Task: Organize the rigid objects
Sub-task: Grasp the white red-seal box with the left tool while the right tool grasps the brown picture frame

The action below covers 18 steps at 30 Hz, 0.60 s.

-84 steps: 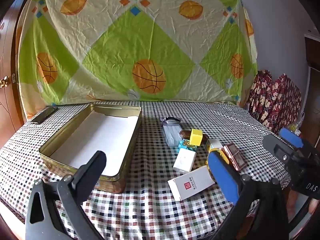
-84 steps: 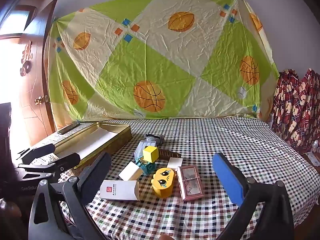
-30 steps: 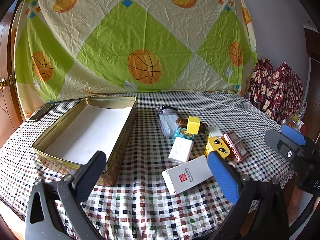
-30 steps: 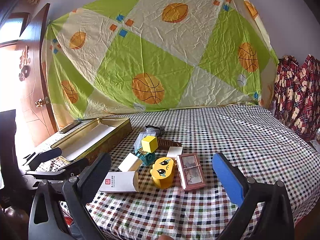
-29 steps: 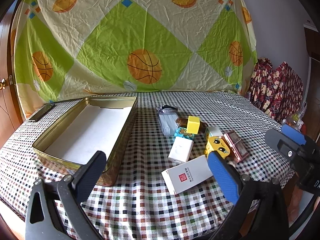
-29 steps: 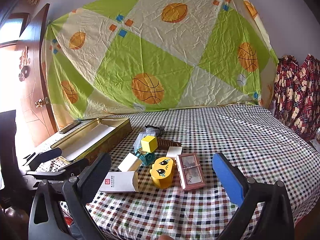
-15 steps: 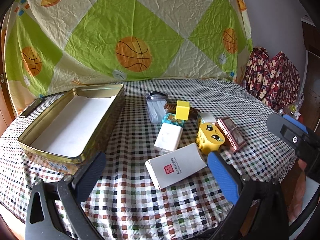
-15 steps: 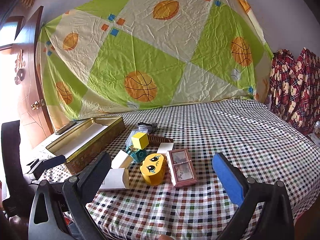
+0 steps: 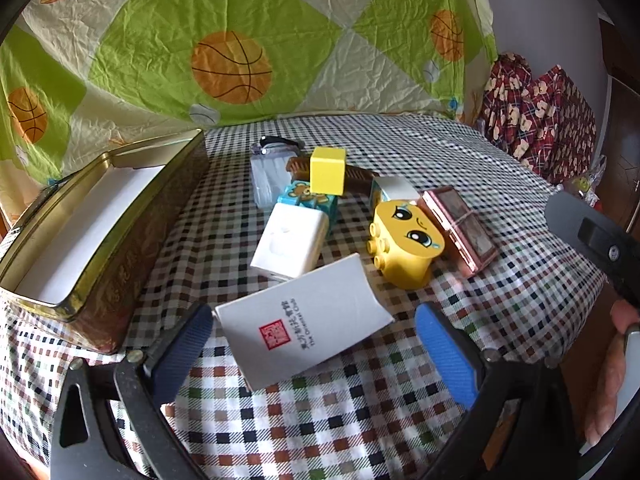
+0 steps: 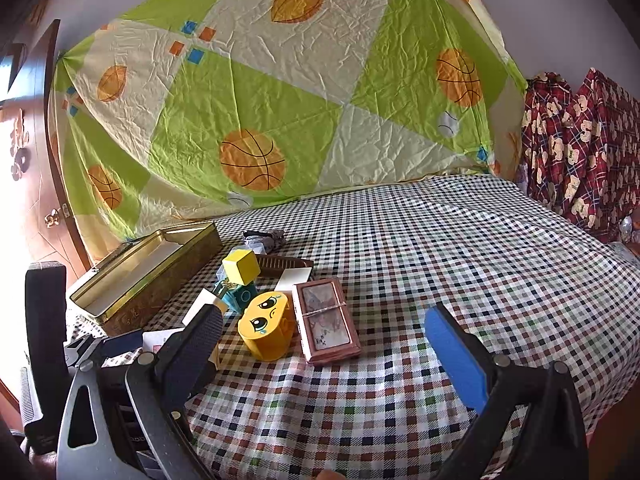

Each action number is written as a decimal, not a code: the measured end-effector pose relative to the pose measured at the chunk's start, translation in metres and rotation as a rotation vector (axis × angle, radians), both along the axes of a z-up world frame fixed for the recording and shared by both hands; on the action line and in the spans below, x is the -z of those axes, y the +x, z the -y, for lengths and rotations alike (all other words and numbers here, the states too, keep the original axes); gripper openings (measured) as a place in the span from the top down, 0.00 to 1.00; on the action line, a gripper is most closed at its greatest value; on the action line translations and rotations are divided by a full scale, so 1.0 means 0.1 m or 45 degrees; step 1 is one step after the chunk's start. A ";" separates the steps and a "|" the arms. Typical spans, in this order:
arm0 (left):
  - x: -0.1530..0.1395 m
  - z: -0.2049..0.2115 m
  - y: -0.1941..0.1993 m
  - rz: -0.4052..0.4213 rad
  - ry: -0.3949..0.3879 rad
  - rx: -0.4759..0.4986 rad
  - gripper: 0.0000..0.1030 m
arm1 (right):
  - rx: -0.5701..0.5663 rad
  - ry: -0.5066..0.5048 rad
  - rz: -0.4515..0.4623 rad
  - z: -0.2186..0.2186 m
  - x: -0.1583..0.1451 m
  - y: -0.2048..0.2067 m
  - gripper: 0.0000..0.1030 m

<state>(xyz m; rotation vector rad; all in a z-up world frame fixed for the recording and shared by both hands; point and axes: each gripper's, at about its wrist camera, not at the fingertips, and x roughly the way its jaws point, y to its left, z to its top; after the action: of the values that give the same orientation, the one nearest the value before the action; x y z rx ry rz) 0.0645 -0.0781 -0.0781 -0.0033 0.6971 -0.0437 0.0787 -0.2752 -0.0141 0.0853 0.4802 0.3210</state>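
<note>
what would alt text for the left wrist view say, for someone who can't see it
The open left gripper hovers with its jaws on either side of a flat white box on a checked tablecloth. Behind the box lie a white block, a yellow face block and a pink case; a gold tin sits left.

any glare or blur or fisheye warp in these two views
Left wrist view: strong fisheye bend, dark vignette corners, the tin rim curves; the white card looks sharp, no glare on it. Right wrist view: blown-out white at the left edge by the door, the table edge bows, the centre is sharp.
</note>
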 end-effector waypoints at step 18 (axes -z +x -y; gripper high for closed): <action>-0.07 -0.22 0.00 0.051 -0.066 0.012 0.12 | 0.011 -0.157 -0.052 -0.15 0.15 0.38 0.01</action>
<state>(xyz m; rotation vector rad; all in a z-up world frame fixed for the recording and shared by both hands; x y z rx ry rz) 0.0642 -0.0561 -0.0708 -0.0485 0.6562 -0.0710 0.1168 -0.2606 -0.0288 -0.0262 0.5388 0.2806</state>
